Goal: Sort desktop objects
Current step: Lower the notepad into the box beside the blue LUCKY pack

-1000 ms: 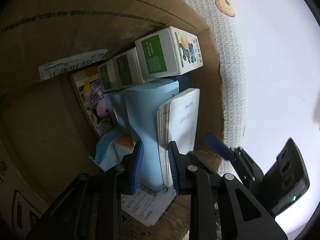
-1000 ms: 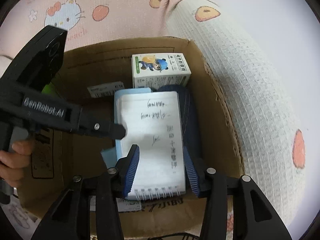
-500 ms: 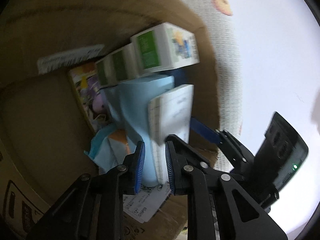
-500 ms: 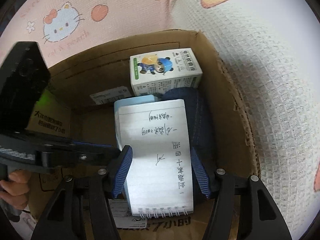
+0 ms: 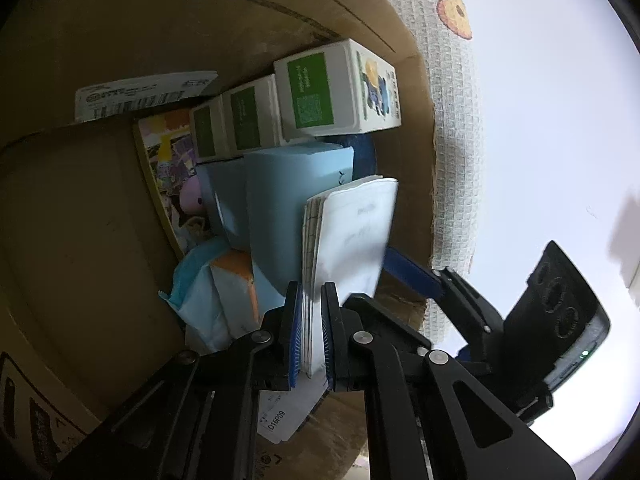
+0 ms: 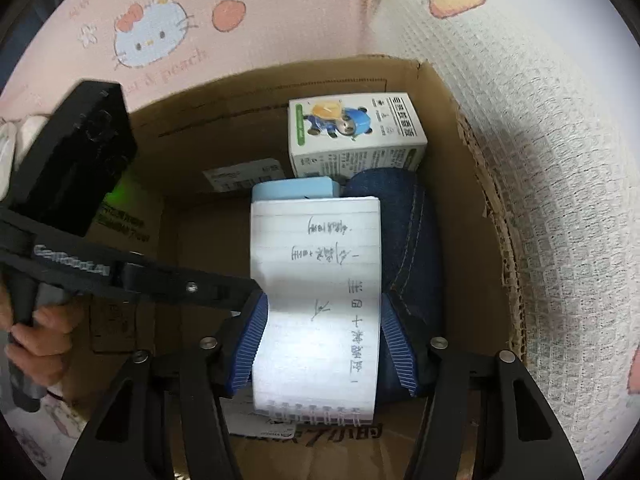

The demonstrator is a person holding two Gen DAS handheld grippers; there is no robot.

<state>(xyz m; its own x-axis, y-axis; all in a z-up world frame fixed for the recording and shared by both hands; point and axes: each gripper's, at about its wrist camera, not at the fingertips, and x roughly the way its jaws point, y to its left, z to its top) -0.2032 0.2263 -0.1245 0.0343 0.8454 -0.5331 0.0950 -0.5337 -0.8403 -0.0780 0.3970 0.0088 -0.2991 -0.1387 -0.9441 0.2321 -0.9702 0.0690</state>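
While the spiral notepad (image 5: 348,236) stands on edge inside the cardboard box (image 6: 472,216), its lower edge is pinched by the left gripper (image 5: 311,332).

Seen at the lower centre of the left wrist view, the left gripper's jaws have just been closing and are now pressed on the notepad's stacked pages. In the right wrist view the right gripper (image 6: 320,344) is held over the same notepad with its blue pads (image 6: 250,344) standing half apart on either side of the lined page; whether they touch it cannot be told. Behind the notepad a light blue book (image 5: 296,184) is seen, with green-and-white cartons (image 5: 332,88) at the upper centre and a denim pouch (image 6: 404,232) to the right.
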